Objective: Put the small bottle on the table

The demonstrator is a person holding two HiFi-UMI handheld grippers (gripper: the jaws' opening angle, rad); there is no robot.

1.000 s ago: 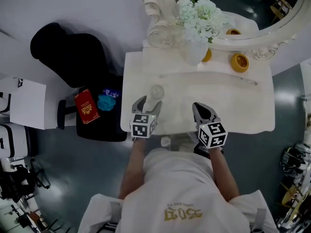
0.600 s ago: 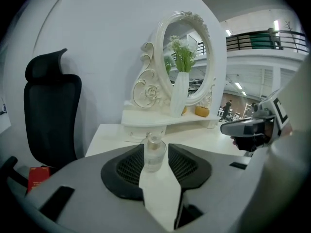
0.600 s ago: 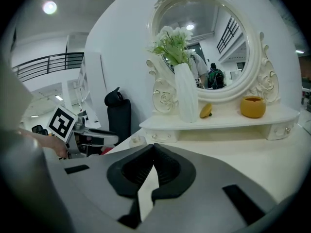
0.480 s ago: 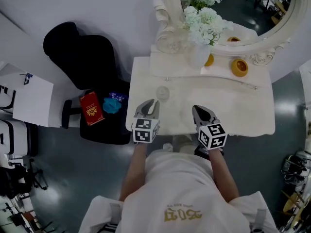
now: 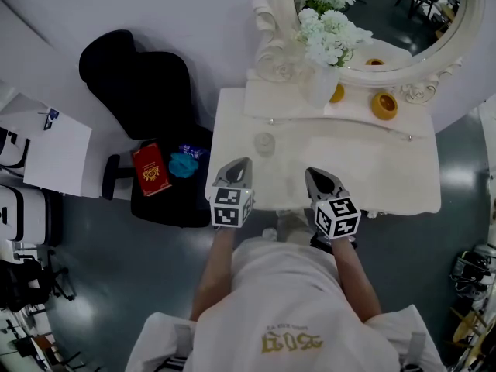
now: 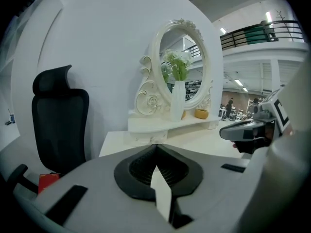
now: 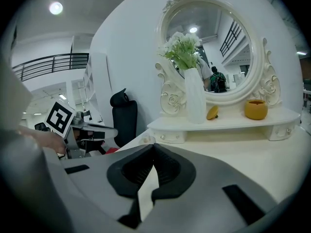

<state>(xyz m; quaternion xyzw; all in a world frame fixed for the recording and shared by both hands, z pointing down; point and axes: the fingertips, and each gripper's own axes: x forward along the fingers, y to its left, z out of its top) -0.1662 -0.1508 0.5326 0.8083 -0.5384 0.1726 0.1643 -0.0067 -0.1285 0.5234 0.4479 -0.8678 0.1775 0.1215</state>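
Note:
The small clear bottle point(image 5: 264, 142) stands upright on the white dressing table point(image 5: 372, 169), towards its left side. My left gripper point(image 5: 239, 164) hangs just short of the bottle, above the table's front edge, apart from it. Its jaws have just been closing and now meet with nothing between them, as the left gripper view point(image 6: 155, 145) shows. My right gripper point(image 5: 314, 174) is beside it to the right, shut and empty point(image 7: 152, 145). In the right gripper view the bottle point(image 7: 147, 140) peeks out just past the jaw tips.
A white vase of flowers point(image 5: 322, 84), an orange bowl point(image 5: 384, 105) and the oval mirror point(image 5: 434, 49) occupy the raised shelf at the table's back. A black office chair point(image 5: 139, 84) stands left of the table, with a red box point(image 5: 149, 169) and a blue thing point(image 5: 183, 164) on it.
The left gripper was open around the bottle; it has let go, drawn back towards the person and risen, and its jaws have shut. The right gripper has barely shifted.

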